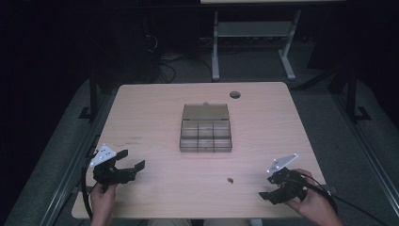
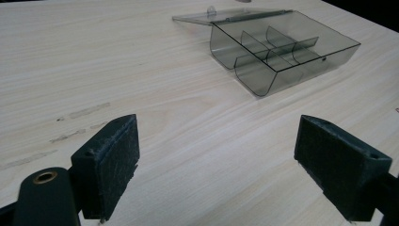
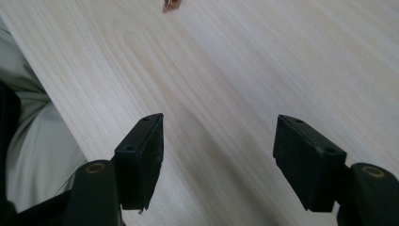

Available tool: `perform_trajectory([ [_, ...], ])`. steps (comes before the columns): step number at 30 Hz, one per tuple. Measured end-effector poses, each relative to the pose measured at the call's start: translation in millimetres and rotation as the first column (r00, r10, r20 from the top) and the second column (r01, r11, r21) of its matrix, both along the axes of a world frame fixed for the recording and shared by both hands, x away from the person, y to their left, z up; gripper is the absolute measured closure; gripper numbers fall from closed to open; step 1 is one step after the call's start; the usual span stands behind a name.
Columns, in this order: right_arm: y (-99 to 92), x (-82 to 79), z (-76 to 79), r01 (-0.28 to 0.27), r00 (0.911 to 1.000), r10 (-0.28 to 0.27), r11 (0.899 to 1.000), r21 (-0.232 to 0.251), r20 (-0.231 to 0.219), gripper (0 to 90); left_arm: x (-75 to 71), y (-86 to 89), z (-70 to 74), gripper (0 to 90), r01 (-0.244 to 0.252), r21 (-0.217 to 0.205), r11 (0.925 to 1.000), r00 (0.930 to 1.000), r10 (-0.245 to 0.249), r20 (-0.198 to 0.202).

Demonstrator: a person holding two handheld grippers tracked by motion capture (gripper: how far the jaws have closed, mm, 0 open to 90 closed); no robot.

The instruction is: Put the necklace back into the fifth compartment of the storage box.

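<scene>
A smoky clear plastic compartment box lies at the table's middle, its lid folded open toward the far side; the compartments look empty. In the left gripper view the box sits ahead and to the right. A tiny reddish-brown piece lies on the wood near the front, and the same reddish-brown piece shows at the top edge of the right gripper view. My left gripper is open at the front left, with nothing between its jaws. My right gripper is open at the front right, also holding nothing.
The light wooden table has a round cable hole at its far edge and faint marks on the left. A person's pale clothing lies past the front edge. Another table's metal legs stand beyond.
</scene>
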State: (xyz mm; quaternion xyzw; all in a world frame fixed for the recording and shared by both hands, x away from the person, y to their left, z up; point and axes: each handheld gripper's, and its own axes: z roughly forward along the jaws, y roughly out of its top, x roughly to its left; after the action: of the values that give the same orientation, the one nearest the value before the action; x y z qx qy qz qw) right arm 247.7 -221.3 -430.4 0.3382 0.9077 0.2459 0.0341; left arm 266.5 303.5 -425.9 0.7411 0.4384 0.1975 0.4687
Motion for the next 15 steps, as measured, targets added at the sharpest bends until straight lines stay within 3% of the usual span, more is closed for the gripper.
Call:
perform_trajectory([
  [7, 13.0, 5.8, 6.1, -0.036, 0.9993, 0.036, 0.999, -0.007, 0.008, 34.1, -0.1, 0.0, -0.3, 14.3, -0.005, -0.01, 0.9999, 1.0, 0.005, 0.002],
  [15, 33.0, 13.4, 7.9, -0.083, 0.9966, 0.083, 0.996, -0.033, -0.004, 36.5, 1.5, -4.8, -1.6, 14.3, 0.015, 0.017, 0.9998, 0.9999, -0.015, 0.001],
])
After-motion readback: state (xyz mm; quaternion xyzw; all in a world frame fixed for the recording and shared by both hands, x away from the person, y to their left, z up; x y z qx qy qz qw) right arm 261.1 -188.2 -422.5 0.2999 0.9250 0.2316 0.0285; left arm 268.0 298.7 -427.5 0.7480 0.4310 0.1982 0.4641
